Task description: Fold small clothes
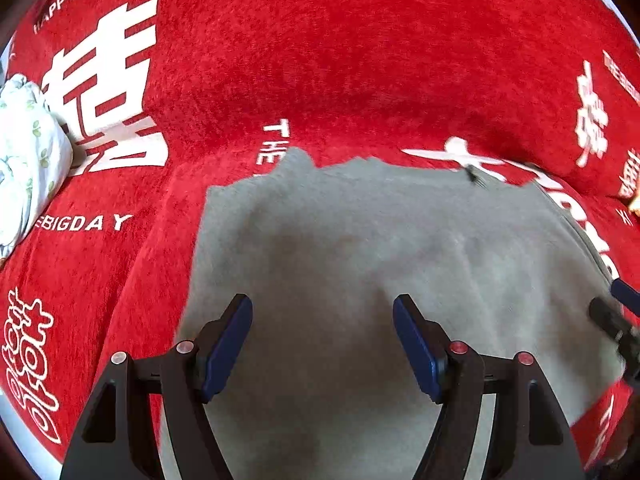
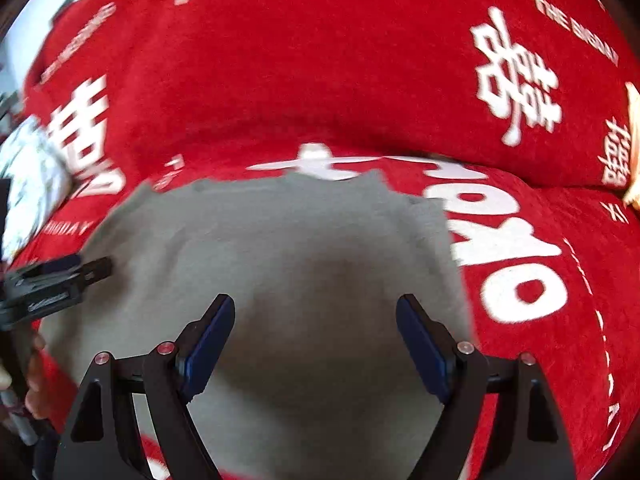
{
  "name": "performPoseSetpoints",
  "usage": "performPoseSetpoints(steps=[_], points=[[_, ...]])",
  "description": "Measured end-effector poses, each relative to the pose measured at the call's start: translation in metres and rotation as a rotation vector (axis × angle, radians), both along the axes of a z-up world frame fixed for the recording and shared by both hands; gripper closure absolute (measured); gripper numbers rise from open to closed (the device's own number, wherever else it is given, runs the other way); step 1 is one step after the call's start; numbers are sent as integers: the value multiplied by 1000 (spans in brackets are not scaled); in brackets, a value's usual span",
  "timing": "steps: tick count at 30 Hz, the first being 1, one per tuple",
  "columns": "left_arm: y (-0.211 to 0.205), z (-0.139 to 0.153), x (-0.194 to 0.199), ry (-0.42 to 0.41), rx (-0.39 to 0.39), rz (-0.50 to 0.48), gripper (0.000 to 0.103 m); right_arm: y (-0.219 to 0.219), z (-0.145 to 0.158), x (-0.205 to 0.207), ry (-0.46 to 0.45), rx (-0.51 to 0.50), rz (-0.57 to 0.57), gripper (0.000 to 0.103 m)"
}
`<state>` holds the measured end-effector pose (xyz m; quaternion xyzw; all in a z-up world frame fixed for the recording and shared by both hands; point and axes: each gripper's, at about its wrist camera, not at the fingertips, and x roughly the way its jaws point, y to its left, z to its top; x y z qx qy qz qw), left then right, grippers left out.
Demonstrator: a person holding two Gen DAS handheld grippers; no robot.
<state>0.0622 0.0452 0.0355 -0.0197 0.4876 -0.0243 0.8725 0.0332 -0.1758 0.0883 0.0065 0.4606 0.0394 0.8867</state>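
Both grippers are hanging over the grey garment, angled steeply down at it, side by side. The left gripper has its claw spread wide, blue pads apart with nothing but open air between them, and the grey fabric shows right through the gap. Same deal with the right gripper: claw spread, nothing pinched, grey cloth visible underneath between the pads. Neither one seems to be touching the fabric, though it's hard to be sure from these angles.

From the right wrist view you can see the left gripper poking in from the left side, with a bit of the person's hand wrapped round its handle. From the left wrist view the right gripper's tip peeks in at the far right edge.

The garment is lying mostly flat on the red blanket, the one with big white characters and lettering. Its long axis looks to run side to side across both views, but the near part is hidden by the grippers. The far edge is a bit ragged and bumpy, with a small dark tag near the far right corner.

There's a white bundle with a green leafy print sitting at the blanket's left edge, well apart from the grey piece.
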Motion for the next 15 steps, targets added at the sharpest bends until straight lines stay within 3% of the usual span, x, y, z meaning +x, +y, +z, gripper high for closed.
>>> performPoseSetpoints(steps=[5,9,15], points=[[2,-11,-26,-3,13,-8,29,21,-17,-26,14,-46,70,17],[17,-9,-38,-18,-9,0,29,-17,-36,-38,53,-19,-25,17],[38,-6,-56,-8,-22,43,29,-44,-26,-55,33,2,-60,17]])
